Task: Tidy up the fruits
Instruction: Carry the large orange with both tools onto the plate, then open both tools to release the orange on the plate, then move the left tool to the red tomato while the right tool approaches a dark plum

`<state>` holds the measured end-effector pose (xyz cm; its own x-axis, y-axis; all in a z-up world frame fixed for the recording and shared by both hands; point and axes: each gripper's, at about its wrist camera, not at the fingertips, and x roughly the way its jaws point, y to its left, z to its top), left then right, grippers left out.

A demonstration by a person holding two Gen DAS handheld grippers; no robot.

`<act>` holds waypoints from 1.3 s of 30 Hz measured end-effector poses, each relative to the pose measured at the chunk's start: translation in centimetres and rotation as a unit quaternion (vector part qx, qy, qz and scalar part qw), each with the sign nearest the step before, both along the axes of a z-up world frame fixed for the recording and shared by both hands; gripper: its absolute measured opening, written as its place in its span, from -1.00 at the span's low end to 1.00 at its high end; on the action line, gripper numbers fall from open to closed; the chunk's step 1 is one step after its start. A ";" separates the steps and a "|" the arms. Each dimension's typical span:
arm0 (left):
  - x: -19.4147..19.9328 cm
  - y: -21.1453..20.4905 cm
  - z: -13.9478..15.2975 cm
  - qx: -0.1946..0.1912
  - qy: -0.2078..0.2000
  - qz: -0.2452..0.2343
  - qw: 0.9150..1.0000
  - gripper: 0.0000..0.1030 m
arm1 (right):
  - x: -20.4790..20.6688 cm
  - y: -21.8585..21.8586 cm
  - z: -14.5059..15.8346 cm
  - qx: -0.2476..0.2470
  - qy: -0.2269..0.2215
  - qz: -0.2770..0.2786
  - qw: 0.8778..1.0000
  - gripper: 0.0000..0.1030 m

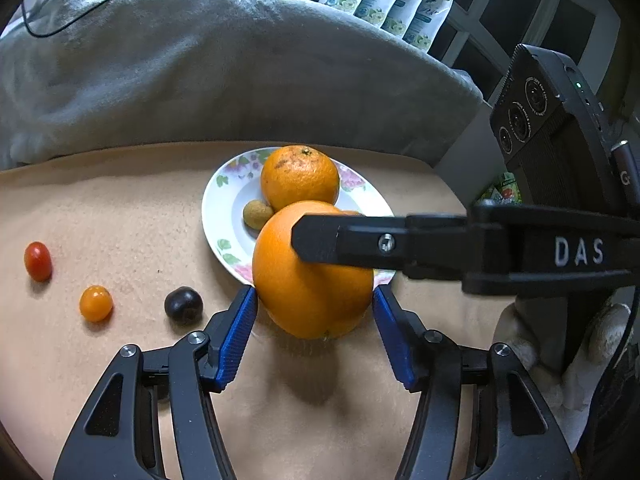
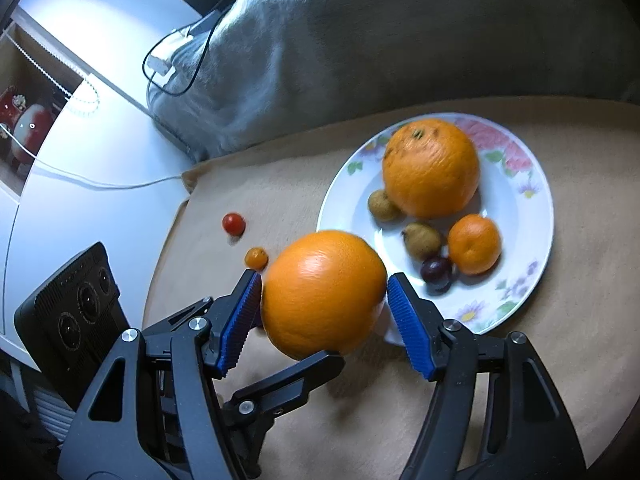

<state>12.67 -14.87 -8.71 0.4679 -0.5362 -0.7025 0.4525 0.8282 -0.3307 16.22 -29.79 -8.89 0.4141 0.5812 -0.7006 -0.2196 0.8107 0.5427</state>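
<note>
A large orange (image 1: 308, 292) (image 2: 324, 292) hangs just above the beige cloth, at the near rim of a flowered white plate (image 1: 216, 216) (image 2: 532, 208). My left gripper (image 1: 316, 300) has both blue pads against its sides. My right gripper (image 2: 324, 292) clamps the same orange from the other direction; one of its black fingers (image 1: 340, 240) crosses the top of the fruit. A left finger (image 2: 296, 376) shows under the orange. A second large orange (image 1: 300, 178) (image 2: 430, 168) lies on the plate, with small brown fruits (image 2: 422, 240), a tangerine (image 2: 474, 244) and a dark grape (image 2: 436, 270).
On the cloth left of the plate lie a red cherry tomato (image 1: 38, 261) (image 2: 233, 224), an orange one (image 1: 96, 303) (image 2: 256, 259) and a dark grape (image 1: 183, 306). A grey blanket (image 1: 200, 72) rises behind the plate. A white desk (image 2: 80, 184) with cables borders the cloth.
</note>
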 end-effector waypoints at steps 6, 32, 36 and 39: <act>-0.2 0.5 0.9 0.000 -0.015 0.002 1.000 0.06 | -0.2 -1.5 1.2 0.007 -0.022 -0.025 0.999 0.50; -1.9 3.7 3.2 0.030 -0.061 0.046 0.997 0.37 | -5.0 -3.0 4.0 -0.044 -0.107 -0.061 0.991 0.73; -2.3 4.2 3.3 0.033 -0.065 0.052 0.996 0.38 | -5.6 -2.4 4.2 -0.050 -0.117 -0.057 0.990 0.73; -2.3 4.8 3.4 0.035 -0.067 0.057 0.996 0.38 | -6.2 -1.6 4.4 -0.061 -0.127 -0.053 0.989 0.73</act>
<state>10.32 -10.03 -5.36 0.6150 -0.4262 -0.6635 0.3911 0.8954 -0.2127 9.99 -31.39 -4.46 0.6395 0.4436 -0.6279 -0.2475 0.8921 0.3781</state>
